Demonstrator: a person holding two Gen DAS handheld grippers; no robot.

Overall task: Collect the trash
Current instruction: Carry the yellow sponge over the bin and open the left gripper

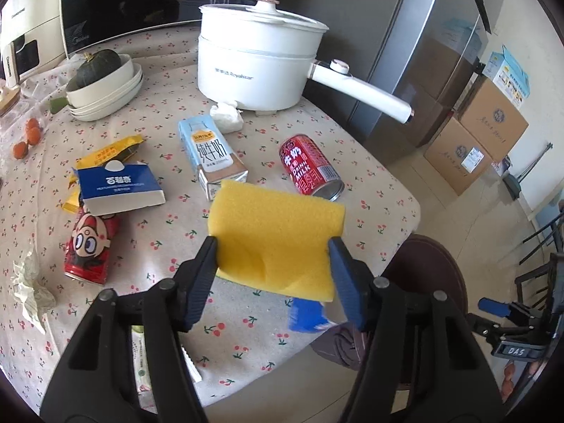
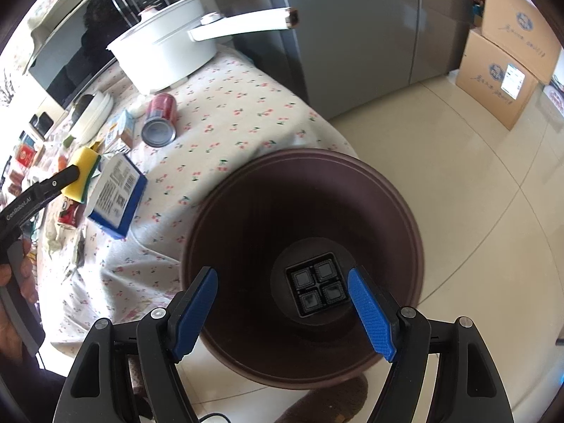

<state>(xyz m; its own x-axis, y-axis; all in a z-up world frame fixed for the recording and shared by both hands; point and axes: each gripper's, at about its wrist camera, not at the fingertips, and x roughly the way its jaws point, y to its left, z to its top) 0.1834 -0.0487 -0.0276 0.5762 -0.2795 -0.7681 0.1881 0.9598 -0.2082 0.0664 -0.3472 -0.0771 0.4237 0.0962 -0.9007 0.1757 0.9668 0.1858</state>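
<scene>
The left gripper (image 1: 273, 257) clamps a yellow foam sponge (image 1: 278, 236) above the cherry-print tablecloth (image 1: 176, 225), probably bin-bound. The right gripper (image 2: 283, 308) hangs open and empty over the dark brown round bin (image 2: 246, 211), a black compartmented tray (image 2: 317, 287) directly beyond its fingers.

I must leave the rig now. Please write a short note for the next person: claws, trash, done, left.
Left claw: shut on yellow sponge, above the table.
Right claw: open, holding nothing, over the brown bin.
Done: black tray lies in the bin.
Left on the table: milk carton, red cans, blue box, yellow wrapper, tissue.
</scene>
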